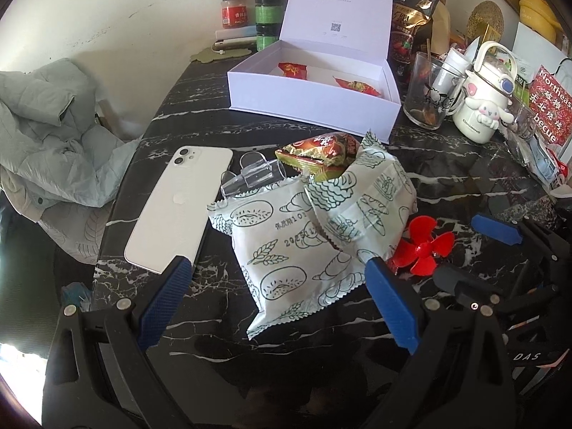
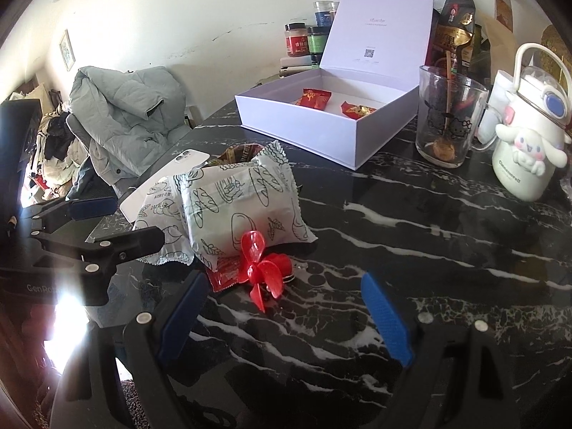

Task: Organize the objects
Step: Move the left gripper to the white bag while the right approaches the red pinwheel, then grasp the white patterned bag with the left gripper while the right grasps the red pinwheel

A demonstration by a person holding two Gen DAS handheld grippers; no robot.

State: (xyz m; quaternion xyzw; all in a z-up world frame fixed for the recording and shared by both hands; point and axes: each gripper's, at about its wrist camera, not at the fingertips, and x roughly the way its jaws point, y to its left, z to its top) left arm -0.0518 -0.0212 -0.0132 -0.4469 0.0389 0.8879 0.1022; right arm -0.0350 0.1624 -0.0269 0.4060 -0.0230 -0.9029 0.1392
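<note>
Hovering over the near side of the dark marble counter [image 1: 447, 178], both grippers point down at the loose pile. Your left gripper [image 1: 275, 271] has its fingers spread wide and empty, straddling the near white bread packet [image 1: 286, 250]. Your right gripper [image 2: 282, 289] is also wide and empty, with the red propeller [image 2: 262, 268] just ahead of it.

Task items: two white bread packets overlap, the second one [image 1: 371, 196] leaning on the first. A red-and-green snack packet [image 1: 318, 157] is tucked behind them. A small red packet [image 2: 225, 271] lies partly under the propeller. The open white box [image 1: 314, 100] sits at the far side, well apart, with two red wrapped snacks already inside.

Non-targets close by: white phone [image 1: 178, 207] on the left, clear plastic piece [image 1: 250, 175] beside it.

Likely step: pick up one packet for the box. Advice:
- Centre the left fingers across the near packet's narrow width, not its crimped ends.
- Come down square so the fingers miss the phone.
- Close gently; the contents probably crush.
- Lift straight up so the overlapping packet slides off without dragging.
- Keep the right gripper clear of the left.
</note>
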